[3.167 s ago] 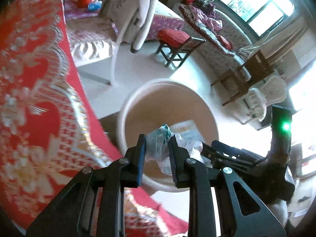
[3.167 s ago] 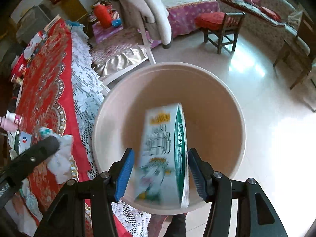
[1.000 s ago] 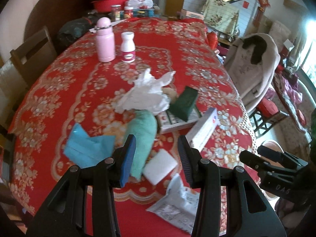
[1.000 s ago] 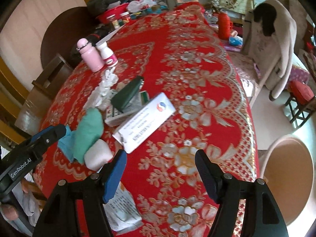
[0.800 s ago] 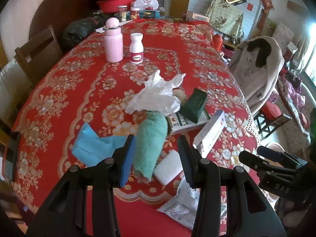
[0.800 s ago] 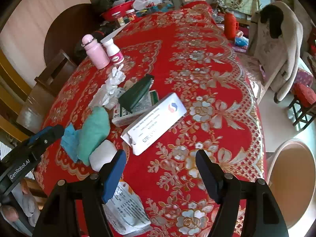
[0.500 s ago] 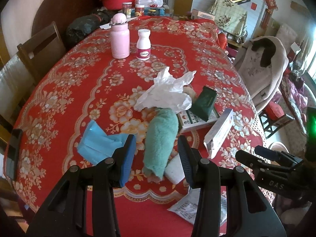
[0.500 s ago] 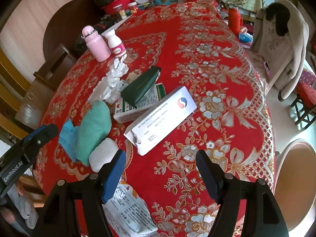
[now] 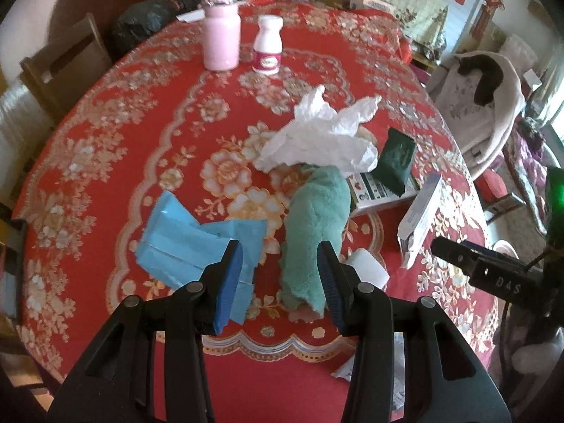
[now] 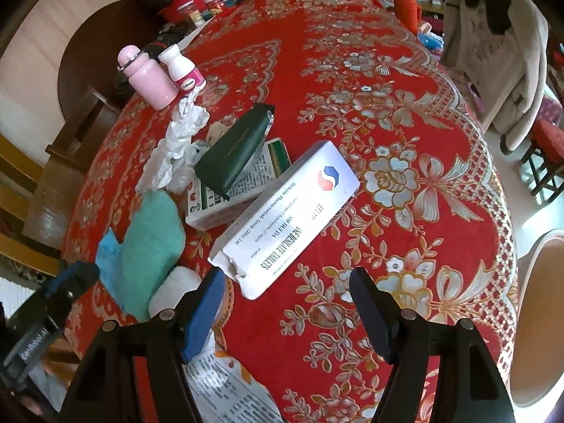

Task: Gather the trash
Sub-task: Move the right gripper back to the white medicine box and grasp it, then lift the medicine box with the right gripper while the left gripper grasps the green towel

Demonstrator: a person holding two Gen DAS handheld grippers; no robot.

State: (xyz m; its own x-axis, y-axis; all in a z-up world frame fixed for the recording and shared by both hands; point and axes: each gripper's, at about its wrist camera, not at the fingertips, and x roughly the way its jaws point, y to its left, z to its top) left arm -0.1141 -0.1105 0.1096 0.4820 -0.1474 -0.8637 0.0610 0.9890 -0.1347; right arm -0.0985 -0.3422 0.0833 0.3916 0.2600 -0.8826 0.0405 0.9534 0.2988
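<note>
Trash lies on the red tablecloth [image 9: 116, 134]. My left gripper [image 9: 280, 287] is open and empty, above the near end of a teal cloth roll [image 9: 313, 232], with a blue wrapper [image 9: 197, 239] to its left. Crumpled white tissue [image 9: 324, 141], a dark green pouch [image 9: 394, 162] and a printed carton [image 9: 377, 192] lie beyond. My right gripper [image 10: 287, 308] is open and empty, just short of the torn end of a long white tablet box [image 10: 285, 218]. The beige bin [image 10: 543, 320] stands at the table's right edge.
A pink flask [image 9: 222, 33] and a white pill bottle [image 9: 267, 49] stand at the back. A white pad [image 10: 172, 289] and a printed flat packet [image 10: 229, 387] lie near the front edge. Chairs surround the table; a coat hangs on one chair [image 10: 493, 49].
Both grippers let go of their trash over the bin, then swung back to the table. Over the last second they have moved closer to the cloth roll and the tablet box.
</note>
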